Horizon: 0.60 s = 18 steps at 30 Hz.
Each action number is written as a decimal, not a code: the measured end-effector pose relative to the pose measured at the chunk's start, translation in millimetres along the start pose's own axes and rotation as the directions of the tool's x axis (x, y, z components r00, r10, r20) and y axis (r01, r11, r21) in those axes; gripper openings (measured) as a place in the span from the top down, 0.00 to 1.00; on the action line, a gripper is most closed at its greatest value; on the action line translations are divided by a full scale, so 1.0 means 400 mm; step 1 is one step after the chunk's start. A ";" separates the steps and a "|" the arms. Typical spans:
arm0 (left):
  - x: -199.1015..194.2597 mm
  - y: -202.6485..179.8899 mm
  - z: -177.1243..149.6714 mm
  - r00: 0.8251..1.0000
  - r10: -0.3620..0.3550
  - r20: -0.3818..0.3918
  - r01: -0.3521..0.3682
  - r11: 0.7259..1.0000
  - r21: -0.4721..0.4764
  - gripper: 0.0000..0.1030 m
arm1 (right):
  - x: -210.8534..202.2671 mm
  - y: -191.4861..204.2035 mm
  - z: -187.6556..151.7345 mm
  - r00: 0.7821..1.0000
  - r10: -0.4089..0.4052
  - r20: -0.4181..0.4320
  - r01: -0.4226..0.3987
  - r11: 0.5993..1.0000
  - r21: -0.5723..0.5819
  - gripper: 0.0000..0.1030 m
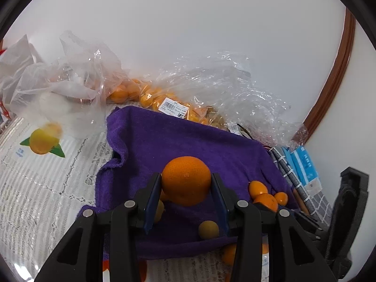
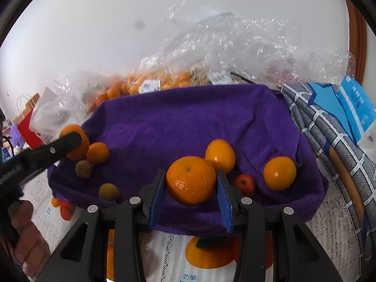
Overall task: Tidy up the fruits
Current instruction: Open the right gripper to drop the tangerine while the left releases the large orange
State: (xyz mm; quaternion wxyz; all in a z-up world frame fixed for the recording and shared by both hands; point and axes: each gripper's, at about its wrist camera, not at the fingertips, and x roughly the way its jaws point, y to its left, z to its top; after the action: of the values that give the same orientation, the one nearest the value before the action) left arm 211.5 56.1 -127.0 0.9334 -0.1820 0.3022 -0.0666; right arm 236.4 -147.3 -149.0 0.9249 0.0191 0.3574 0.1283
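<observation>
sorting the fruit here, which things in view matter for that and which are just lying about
Belongs to the job:
left gripper holding an orange
right gripper holding another orange
loose fruit
purple towel
bagged oranges

Lying about:
empty plastic bags
blue packet
grey checked cloth
red paper bag

On the towel sat loose fruit. One tangerine was lodged between the right gripper fingers at six o'clock. A second fruit touched it at one o'clock; another lay well apart at three, a small one between them. At nine o'clock, the left gripper pinched its own tangerine, two little fruits just beside. Behind the towel, at twelve, lay the bagged fruit. A folded cloth lay off at three.
</observation>
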 end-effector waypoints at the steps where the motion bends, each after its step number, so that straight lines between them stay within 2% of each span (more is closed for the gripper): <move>1: 0.003 0.002 -0.001 1.000 0.005 -0.002 -0.005 1.000 -0.002 0.61 | -0.004 0.003 0.001 1.000 0.001 0.005 -0.001 1.000 -0.004 0.59; 6: 0.010 0.020 0.005 1.000 -0.007 -0.017 0.006 0.999 -0.038 0.61 | -0.022 0.017 -0.002 0.999 0.009 0.033 -0.009 1.000 -0.028 0.59; 11: 0.009 0.023 0.005 1.000 -0.006 -0.021 0.005 0.999 -0.041 0.61 | -0.005 0.006 -0.004 1.000 0.008 -0.003 -0.008 1.000 -0.008 0.59; 18: 0.022 0.014 0.001 0.999 -0.012 -0.051 0.011 1.000 -0.024 0.61 | -0.013 0.007 -0.001 1.000 0.005 0.023 -0.004 1.000 -0.015 0.56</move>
State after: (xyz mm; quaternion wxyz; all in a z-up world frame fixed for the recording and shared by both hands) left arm 219.1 59.2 -133.5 0.9227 -0.1932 0.3255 -0.0728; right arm 231.7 -146.0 -145.7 0.9288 0.0143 0.3456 0.1328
